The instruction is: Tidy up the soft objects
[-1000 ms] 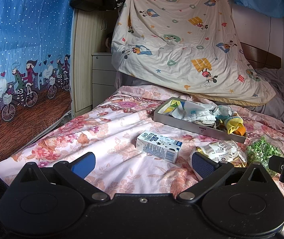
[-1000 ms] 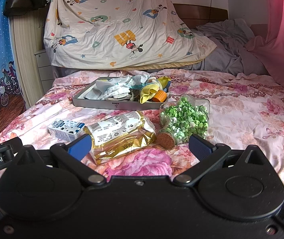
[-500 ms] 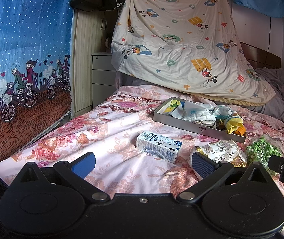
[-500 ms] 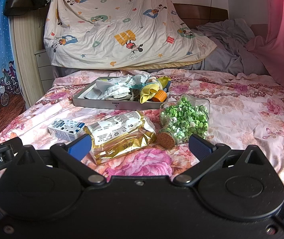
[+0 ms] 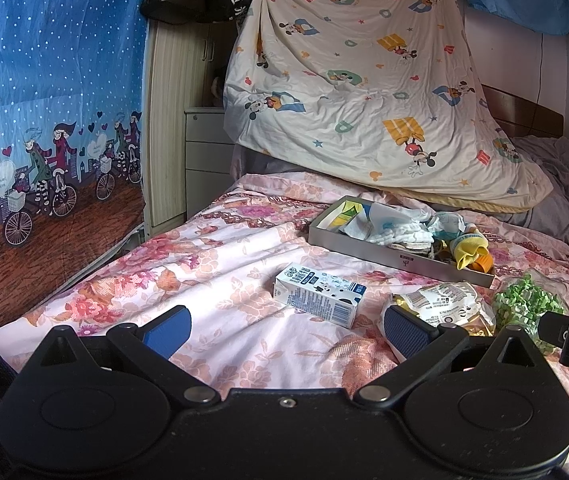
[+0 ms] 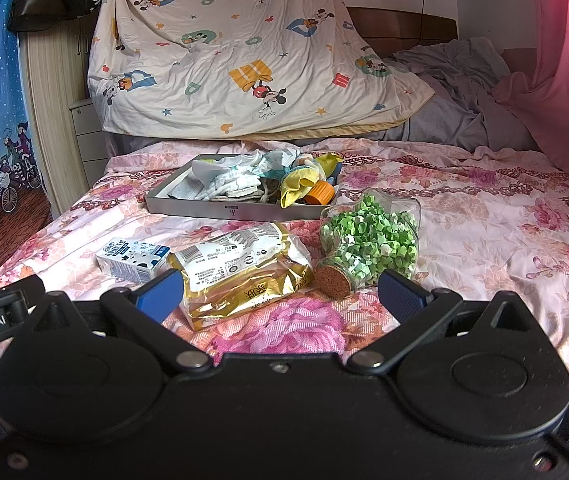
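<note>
Stock at this moment, floral bed (image 6: pixel 484 240) as the carrying surface.

- Left tool (image 5: pixel 286 326): fingers spread wide, nothing between them, hovering low over the near edge of the bed.
- Right tool (image 6: pixel 280 290): fingers spread wide, empty, likewise low over the bed.
- Grey tray (image 6: pixel 240 213): ahead of both tools, well beyond the fingertips. Holds a heap of soft pieces: white cloths (image 6: pixel 236 186), a yellow cloth (image 6: pixel 298 184), plus an orange cap (image 6: pixel 319 194). Contents piled, not laid out.
- Gold snack bag (image 6: pixel 244 268): loose on the bed, just ahead of the right tool, between its fingers in that view; nearest the right finger of the left tool.
- Milk carton (image 5: pixel 318 294): lying on its side, just ahead of the left tool; beside the bag.
- Corked glass jar of green paper stars (image 6: pixel 368 238): on its side, ahead of the right tool's right finger, near the tray's end.

Progress, as a judgement: several soft items appear to be already in the tray; three items are outside it. Of these the bag looks the only pliable one, so it seems the likeliest remaining pick. No grasp has begun. Whether carton and jar belong in the tray cannot be told.
</note>
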`<action>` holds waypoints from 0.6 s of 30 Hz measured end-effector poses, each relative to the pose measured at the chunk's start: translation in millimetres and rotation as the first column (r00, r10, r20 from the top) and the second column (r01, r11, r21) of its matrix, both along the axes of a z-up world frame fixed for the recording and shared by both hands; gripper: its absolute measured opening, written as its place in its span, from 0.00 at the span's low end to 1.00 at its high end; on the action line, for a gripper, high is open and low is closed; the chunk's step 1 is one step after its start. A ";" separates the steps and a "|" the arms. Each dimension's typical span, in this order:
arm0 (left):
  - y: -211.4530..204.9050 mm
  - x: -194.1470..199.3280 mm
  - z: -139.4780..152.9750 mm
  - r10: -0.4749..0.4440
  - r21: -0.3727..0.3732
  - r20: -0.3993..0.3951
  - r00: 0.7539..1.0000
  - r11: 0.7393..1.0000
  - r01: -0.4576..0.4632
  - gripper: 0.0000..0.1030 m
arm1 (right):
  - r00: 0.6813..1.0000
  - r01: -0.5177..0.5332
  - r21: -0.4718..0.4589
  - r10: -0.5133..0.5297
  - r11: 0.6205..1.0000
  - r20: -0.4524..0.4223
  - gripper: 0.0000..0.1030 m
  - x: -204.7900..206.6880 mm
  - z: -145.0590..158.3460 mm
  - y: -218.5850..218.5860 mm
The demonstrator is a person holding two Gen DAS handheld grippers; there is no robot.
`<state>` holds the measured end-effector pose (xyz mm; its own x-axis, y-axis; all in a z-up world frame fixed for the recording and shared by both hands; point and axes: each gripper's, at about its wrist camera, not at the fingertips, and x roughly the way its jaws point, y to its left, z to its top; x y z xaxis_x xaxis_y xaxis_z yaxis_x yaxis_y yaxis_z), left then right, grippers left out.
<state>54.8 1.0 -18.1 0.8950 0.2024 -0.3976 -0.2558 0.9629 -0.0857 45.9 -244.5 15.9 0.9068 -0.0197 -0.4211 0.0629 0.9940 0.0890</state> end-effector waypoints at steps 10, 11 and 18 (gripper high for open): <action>-0.6 -2.7 1.8 -0.035 -0.008 0.012 0.999 0.999 0.035 0.99 | 1.000 0.001 0.000 -0.001 1.000 0.001 0.99 0.2 -1.0 -1.2; -1.5 -2.9 2.3 -0.043 -0.005 0.013 0.999 0.999 0.043 0.99 | 1.000 0.001 -0.001 -0.001 1.000 0.001 0.99 0.1 -0.8 -1.2; -5.6 -5.5 3.2 -0.067 0.020 0.029 0.997 0.998 0.067 0.99 | 1.000 0.001 0.000 -0.001 1.000 0.000 0.99 0.1 -0.5 -1.0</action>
<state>49.3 -4.7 -15.0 0.9180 0.1486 -0.3676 -0.1882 0.9793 -0.0740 46.1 -245.5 15.3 0.9070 -0.0206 -0.4207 0.0638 0.9940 0.0891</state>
